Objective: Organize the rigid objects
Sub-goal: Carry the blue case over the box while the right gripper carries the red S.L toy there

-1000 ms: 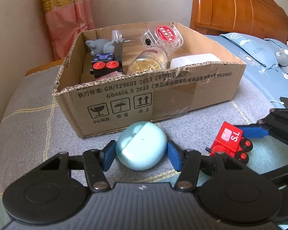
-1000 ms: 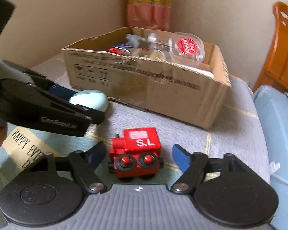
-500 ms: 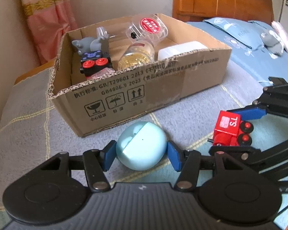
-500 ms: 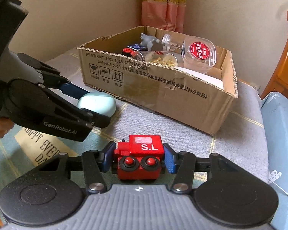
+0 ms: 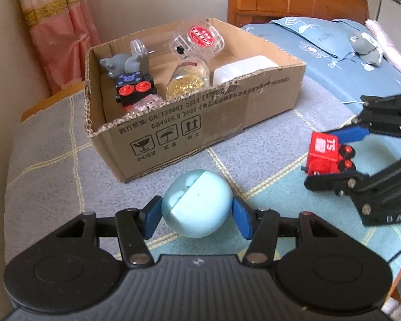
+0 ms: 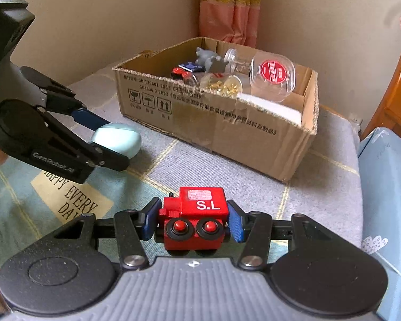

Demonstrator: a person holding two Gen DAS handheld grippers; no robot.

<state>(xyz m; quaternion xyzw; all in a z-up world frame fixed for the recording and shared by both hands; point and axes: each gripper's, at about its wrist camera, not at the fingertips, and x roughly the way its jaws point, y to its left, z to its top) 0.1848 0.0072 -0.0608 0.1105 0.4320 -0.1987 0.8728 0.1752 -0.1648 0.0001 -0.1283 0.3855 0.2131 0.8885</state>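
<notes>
Evidently bound for the cardboard box (image 5: 200, 123): left gripper (image 5: 196, 215) jaws clamp the pale-blue case (image 5: 197, 203), right gripper (image 6: 192, 223) jaws the red toy train (image 6: 193, 214).

Both wrist views look steeply down, close over bedding; share cardboard box (image 5: 200, 123) ahead.

- Red toy train (image 6: 193, 220): "S.L" in white on its top.
- Cardboard box (image 5: 200, 123): "GB/T29601 2013" and "GB4806.9 2023" amid Chinese print, above fragile-glass, umbrella and up-arrows signs.
- Left gripper (image 6: 115, 147): "GenRobot.AI" on its arm.
- Cloth (image 6: 74, 200): "HAPPY EVERY DA…", partly hidden.
- Clear tub's red lid (image 6: 274, 71): print too small to read.
</notes>
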